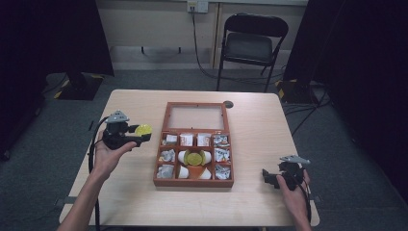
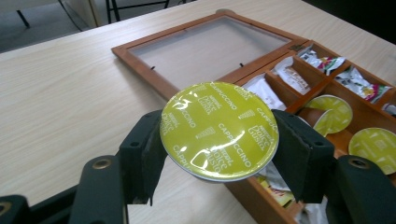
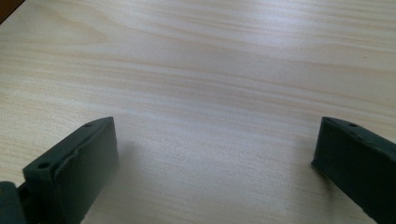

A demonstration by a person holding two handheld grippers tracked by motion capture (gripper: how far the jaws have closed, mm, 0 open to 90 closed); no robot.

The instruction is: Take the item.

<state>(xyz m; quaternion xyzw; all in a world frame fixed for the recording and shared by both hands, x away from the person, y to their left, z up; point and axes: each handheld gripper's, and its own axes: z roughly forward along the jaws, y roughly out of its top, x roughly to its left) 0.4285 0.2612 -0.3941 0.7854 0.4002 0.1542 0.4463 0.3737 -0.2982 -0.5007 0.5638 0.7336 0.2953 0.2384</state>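
Pale wood table (image 1: 260,125), grey carpet (image 1: 159,79), folding chair (image 1: 250,43), dark curtains (image 1: 365,57)

Beyond the far edge of your pale wooden table (image 1: 269,125) you have a black folding chair (image 1: 250,45) standing on grey carpet (image 1: 159,79), facing you. Behind it a dark cable (image 1: 196,43) drops from a wall socket (image 1: 197,6) to the floor, and black curtains (image 1: 48,33) hang at both sides of the room. On the table, near its far edge, you can see a small dark round disc (image 1: 228,104); what it is cannot be told.
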